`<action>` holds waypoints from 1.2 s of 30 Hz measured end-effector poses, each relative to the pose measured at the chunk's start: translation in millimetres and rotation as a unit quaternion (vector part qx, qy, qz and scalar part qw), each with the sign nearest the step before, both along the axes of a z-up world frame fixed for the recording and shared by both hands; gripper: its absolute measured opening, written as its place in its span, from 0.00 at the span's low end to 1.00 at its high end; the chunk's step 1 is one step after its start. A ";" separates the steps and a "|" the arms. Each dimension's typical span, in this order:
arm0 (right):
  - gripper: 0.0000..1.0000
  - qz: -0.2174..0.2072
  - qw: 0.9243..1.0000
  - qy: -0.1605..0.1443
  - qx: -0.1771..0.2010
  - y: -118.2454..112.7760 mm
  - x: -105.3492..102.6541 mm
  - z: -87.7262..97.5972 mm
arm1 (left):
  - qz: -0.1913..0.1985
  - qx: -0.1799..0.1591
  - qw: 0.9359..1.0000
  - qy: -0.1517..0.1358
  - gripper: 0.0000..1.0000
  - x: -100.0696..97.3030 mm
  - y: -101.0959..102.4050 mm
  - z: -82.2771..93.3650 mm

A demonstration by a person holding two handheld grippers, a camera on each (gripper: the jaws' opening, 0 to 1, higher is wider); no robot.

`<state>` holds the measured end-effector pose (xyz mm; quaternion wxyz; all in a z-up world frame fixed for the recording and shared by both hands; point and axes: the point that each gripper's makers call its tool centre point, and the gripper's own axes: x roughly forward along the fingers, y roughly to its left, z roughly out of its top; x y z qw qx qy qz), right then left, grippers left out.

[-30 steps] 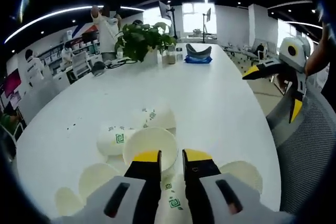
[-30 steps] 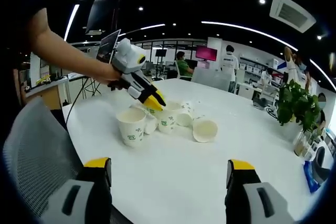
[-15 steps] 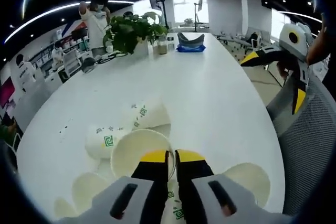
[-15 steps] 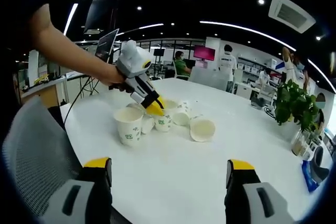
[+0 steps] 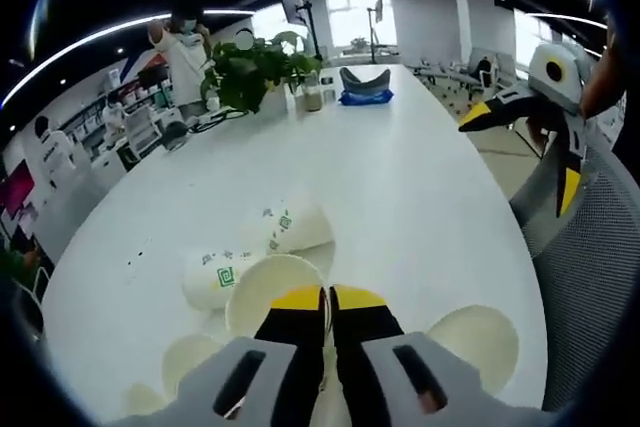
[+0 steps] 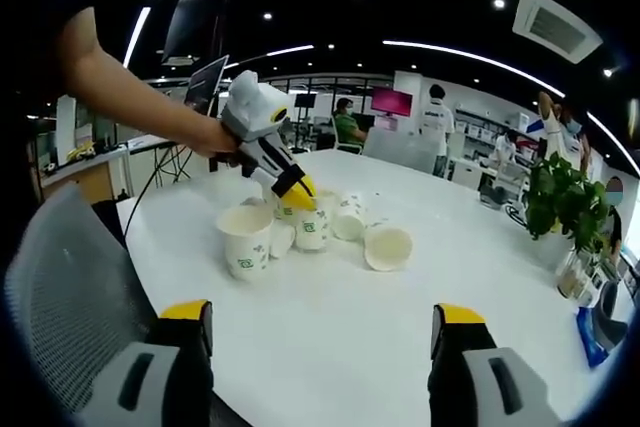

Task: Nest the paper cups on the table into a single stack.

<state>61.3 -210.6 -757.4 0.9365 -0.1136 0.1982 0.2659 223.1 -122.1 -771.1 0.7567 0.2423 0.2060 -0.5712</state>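
My left gripper has its jaws together on a light, crushable paper cup rim at 6 o'clock; right gripper jaws apart.

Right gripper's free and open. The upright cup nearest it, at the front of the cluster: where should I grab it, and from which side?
Take the upright cup by its rim, one of the fingers inside the open mouth and one outside, coming down from above on the near side. It stands mouth up, and its near wall is clear, while the other cups and the left gripper crowd its far side. The right gripper is open.
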 end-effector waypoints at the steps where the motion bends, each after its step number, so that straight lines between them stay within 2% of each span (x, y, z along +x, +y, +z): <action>1: 0.92 -0.001 1.000 0.000 0.000 -0.1 0.1 0.2 | 0.000 -0.001 1.000 -0.003 0.00 -0.1 0.2 2.0; 10: 0.92 0.000 1.000 -0.002 -0.001 -0.2 0.0 0.6 | -0.004 -0.016 1.000 -0.016 0.00 -3.9 5.3 25.0; 20: 0.93 -0.003 1.000 -0.004 0.003 -2.6 1.2 0.3 | -0.008 -0.019 1.000 -0.018 0.00 -10.7 13.1 45.9; 22: 0.94 -0.003 1.000 -0.005 0.005 -2.2 1.1 0.8 | -0.008 -0.024 1.000 -0.016 0.00 -15.3 15.1 56.6; 29: 0.95 0.002 1.000 -0.008 0.011 -0.4 1.2 2.4 | -0.020 -0.024 0.999 -0.021 0.00 -27.1 21.4 76.4; 36: 0.95 0.004 1.000 -0.008 0.009 -0.5 1.1 1.6 | -0.031 -0.018 0.999 -0.023 0.00 -36.4 24.3 87.8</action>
